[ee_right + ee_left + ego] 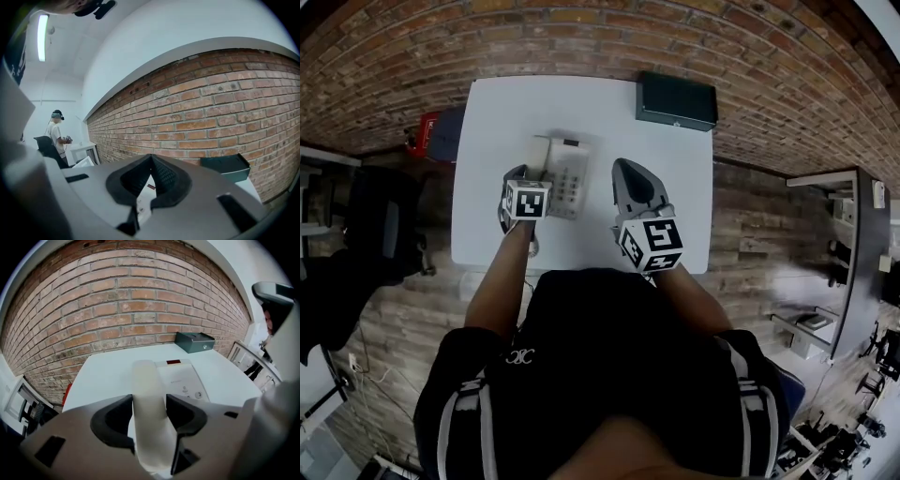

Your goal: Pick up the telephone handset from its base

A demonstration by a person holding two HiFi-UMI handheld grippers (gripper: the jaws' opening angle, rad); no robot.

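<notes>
A white desk [487,225] stands against a brick wall. At the left, the left gripper [150,404] points steeply down with its jaws wide apart, straddling the near end of a cream plastic telephone handset [147,380]. The handset rests on the left side of its pale push-button base [185,380], its long axis running away toward the wall, in line with the jaws. The left gripper view shows the pads just beside the handset's flanks, where the head view hides them under the marker cube. Further right, the right gripper [151,159] hovers well clear, jaws closed and empty. A dark green metal box [677,100] sits at the desk's far right corner.
</notes>
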